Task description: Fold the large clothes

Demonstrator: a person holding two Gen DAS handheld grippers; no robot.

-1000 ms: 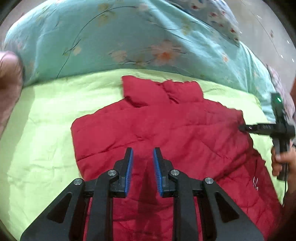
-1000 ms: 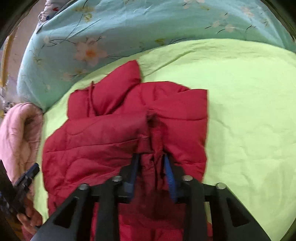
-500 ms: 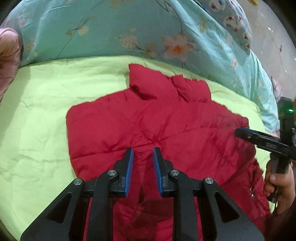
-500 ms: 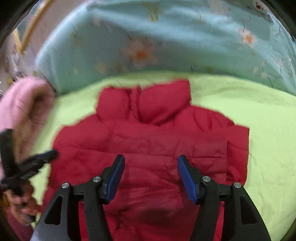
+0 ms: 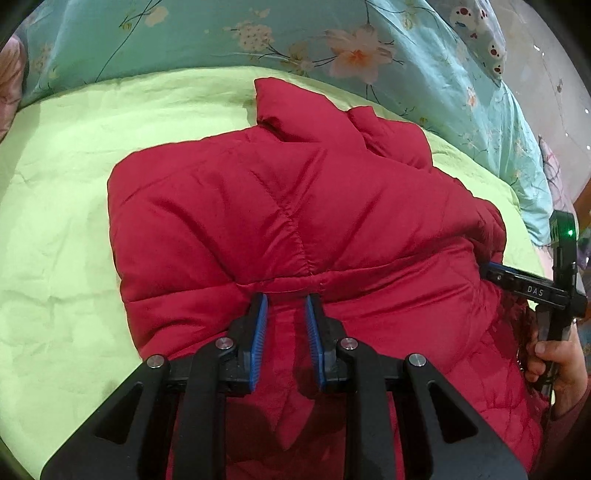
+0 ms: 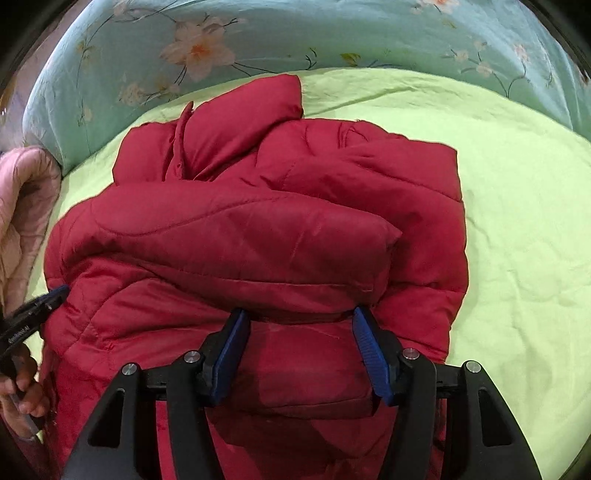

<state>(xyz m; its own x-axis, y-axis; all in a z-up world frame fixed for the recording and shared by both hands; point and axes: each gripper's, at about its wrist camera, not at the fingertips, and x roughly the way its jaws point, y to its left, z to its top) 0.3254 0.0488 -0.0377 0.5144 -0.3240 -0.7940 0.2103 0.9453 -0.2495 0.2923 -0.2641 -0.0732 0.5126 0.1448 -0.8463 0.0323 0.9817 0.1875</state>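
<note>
Left gripper jaws narrow, small gap between the blue pads. Tips sit at a stitched fold edge of the red puffer jacket. Red fabric shows through the gap, but no fold is seen pinched between the pads.

Left wrist view: the jacket lies spread on a lime green sheet, collar end toward the far side. It is bunched and partly folded over itself. Behind the sheet is a teal floral quilt. At the right edge the right gripper is seen side-on, its tip at the jacket's right side. The right hand is wrapped round its handle. Jaw gap not readable from this angle.

Right wrist view: right gripper jaws wide apart and just been opening. The pads straddle a band of jacket fabric and do not press on it. Both tips are up against the near edge of a puffy folded-over flap that crosses the jacket's middle. The jacket fills the centre of the green sheet, with its collar standing up at the far end near the quilt. A pink padded garment sits at the left edge beside the jacket. Below it is the left gripper's tip, against the jacket's left side, with the left hand on its grip.
</note>
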